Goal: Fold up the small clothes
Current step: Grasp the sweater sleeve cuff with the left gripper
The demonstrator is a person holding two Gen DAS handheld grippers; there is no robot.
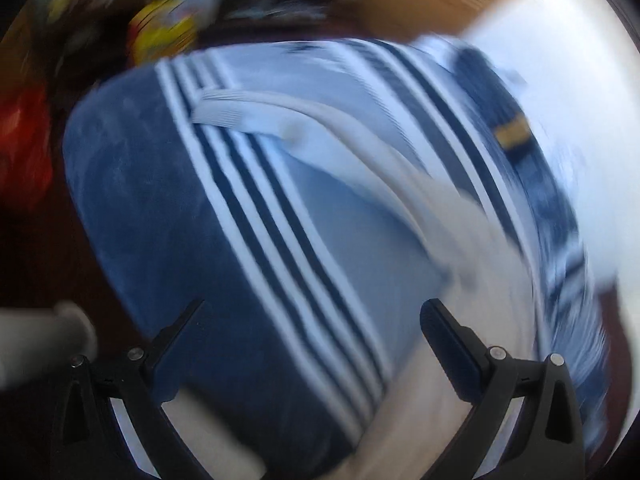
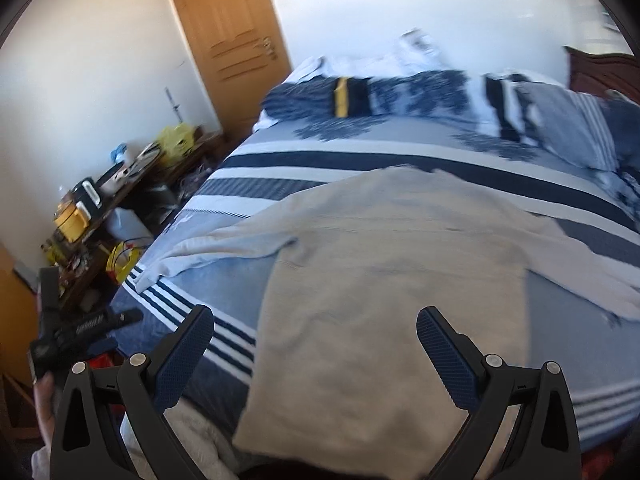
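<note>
Currently your right gripper [image 2: 314, 330] hovers with fingers spread wide, gripping nothing — the beige shirt [image 2: 384, 280] lies flat on the striped bed [image 2: 280, 164] right beneath them, one sleeve [image 2: 208, 248] stretched out to the left. Your left gripper [image 1: 312, 320] is also wide apart and empty (blurred view), over the bed's blue corner, near that sleeve.

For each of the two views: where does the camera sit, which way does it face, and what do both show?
Left wrist: on the left gripper, open, tilted down at the striped bedspread and a shirt sleeve; blurred.
Right wrist: on the right gripper, open, facing across the bed toward the door; the left gripper shows at lower left.
Shared: the beige shirt, the bedspread.
</note>
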